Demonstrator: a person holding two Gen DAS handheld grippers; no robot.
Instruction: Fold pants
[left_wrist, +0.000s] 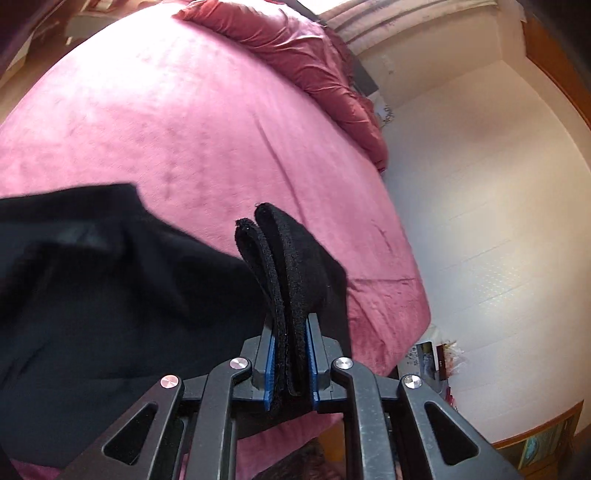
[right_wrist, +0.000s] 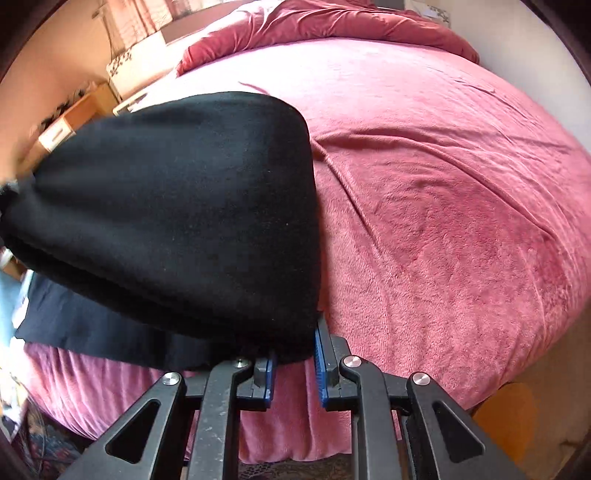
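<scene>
Left wrist: our left hand-held gripper (left_wrist: 290, 363) and right hand-held gripper (right_wrist: 295, 363) clamp the pants (right_wrist: 177, 206) above the bed (right_wrist: 443, 221); we should lift evenly.

Bright daylight, washed-out wall (left_wrist: 491, 192) glare; strong fisheye bending at edges (dark corners); black pants (right_wrist: 177, 206) slightly motion-blurred.

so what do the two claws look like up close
Both look alike: the left claw and right claw are matte black linkage frames with triangular cut-outs, joined by round silver pivot bolts. Each finger carries a ridged blue pad. No cables, markings or sleeves show.
</scene>
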